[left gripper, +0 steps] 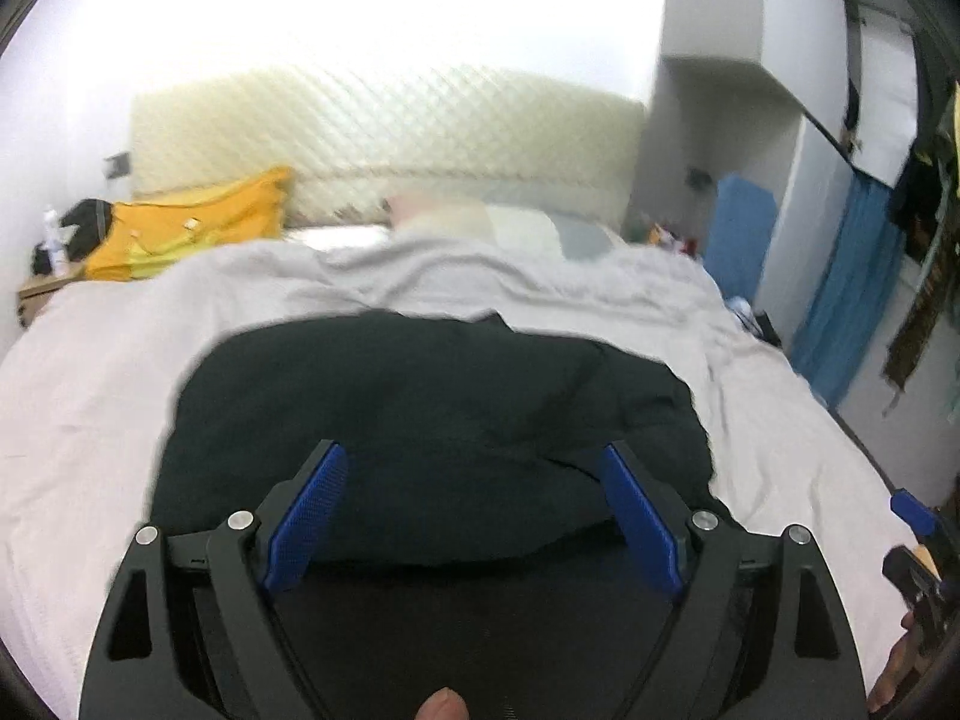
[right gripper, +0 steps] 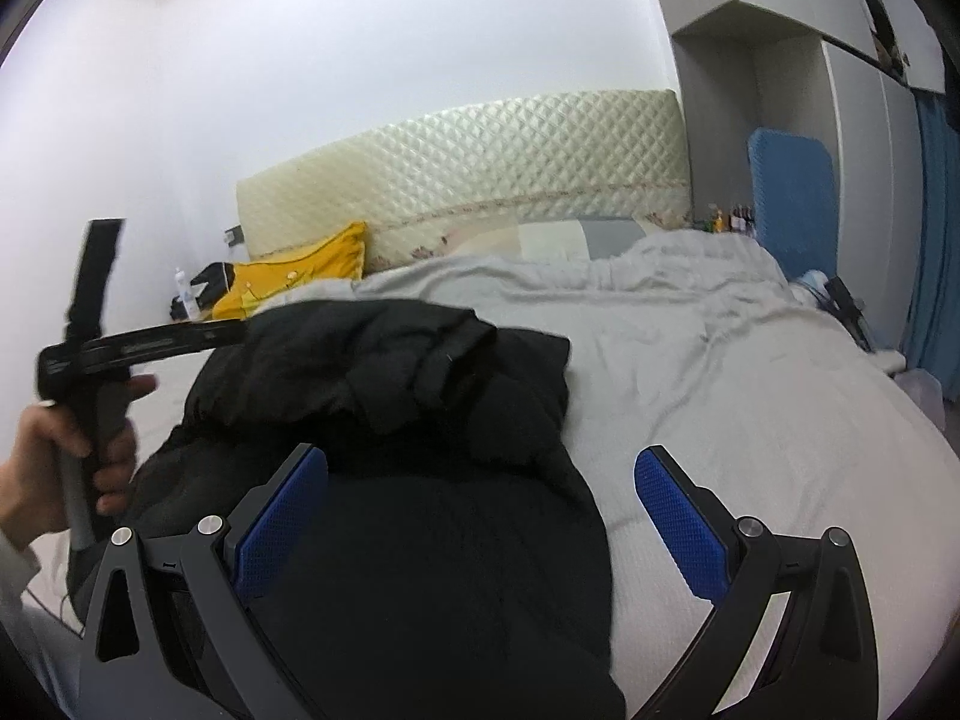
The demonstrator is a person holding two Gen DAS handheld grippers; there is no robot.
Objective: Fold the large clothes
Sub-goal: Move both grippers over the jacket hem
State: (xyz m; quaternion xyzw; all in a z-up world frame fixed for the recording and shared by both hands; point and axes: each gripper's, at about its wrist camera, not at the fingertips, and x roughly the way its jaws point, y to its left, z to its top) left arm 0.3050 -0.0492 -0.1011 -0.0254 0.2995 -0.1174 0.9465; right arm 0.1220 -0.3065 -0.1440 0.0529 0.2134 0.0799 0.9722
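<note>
While nothing's actually being pinched right now, both tools are hanging over the black jacket, which lies on the bed on top of the pale grey cover, near the foot end. Looks like a puffy dark coat, but it's so dark I can't really make out sleeves or a hood.

Left hand-held gripper has its blue pads spread wide, right above the near edge of the jacket, nothing between them that's gripped. Right hand-held gripper is spread too, one pad over the black fabric and the other over bare bed cover off the jacket's right side.

Progress-wise, I'd say partway. Far end of the jacket looks bunched and doubled over on itself, so maybe one fold is in, but it's lumpy and not a tidy rectangle at all. Near half looks flat and unfolded. Still to do, I'd guess: grab the near hem or sides, bring them over, flatten it.

Yellow pillow sits up by the quilted headboard.
</note>
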